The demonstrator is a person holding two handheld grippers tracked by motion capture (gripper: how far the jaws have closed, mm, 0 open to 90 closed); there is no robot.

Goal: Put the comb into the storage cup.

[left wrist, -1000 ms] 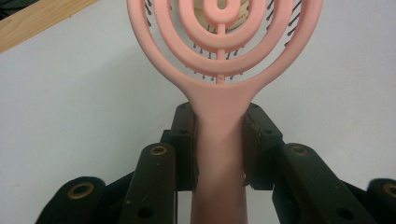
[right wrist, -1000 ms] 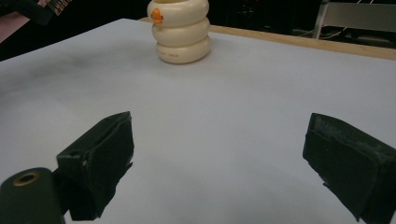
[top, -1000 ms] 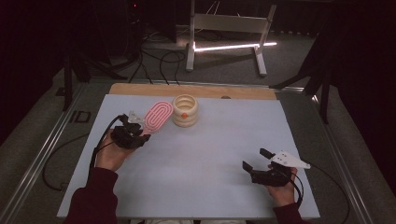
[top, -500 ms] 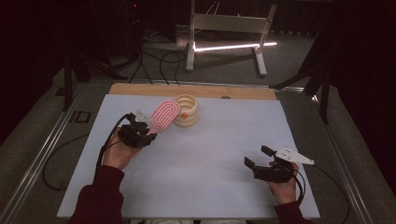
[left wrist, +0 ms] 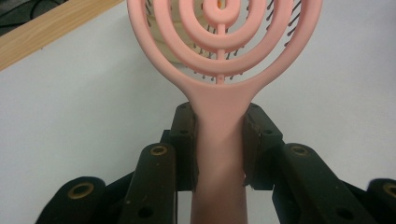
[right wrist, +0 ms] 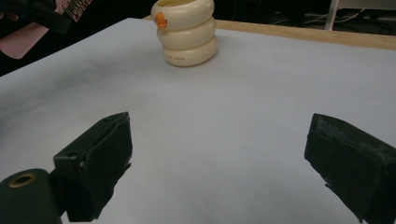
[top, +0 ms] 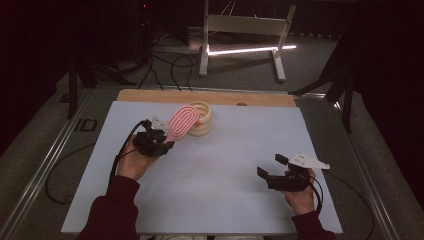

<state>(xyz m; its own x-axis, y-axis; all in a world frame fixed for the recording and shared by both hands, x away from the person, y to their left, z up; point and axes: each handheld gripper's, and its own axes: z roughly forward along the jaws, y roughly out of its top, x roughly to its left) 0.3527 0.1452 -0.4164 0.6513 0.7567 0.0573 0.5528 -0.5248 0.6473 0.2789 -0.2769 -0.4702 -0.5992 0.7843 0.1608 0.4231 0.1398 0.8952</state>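
While clamped by the handle in the left gripper (top: 161,141), pink hairbrush (top: 182,122) raised off the white table (top: 225,170), oval head tilted toward the cream ringed holder (top: 201,119) and overlapping its near rim in the high view. Right gripper (top: 274,166) low at table's near right, jaws spread wide, nothing between.

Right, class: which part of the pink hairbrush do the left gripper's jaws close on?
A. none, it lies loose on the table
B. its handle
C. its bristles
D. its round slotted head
B: in the left gripper view the left gripper has its jaws pressed on both sides of the pink hairbrush at the handle, just below the round head.
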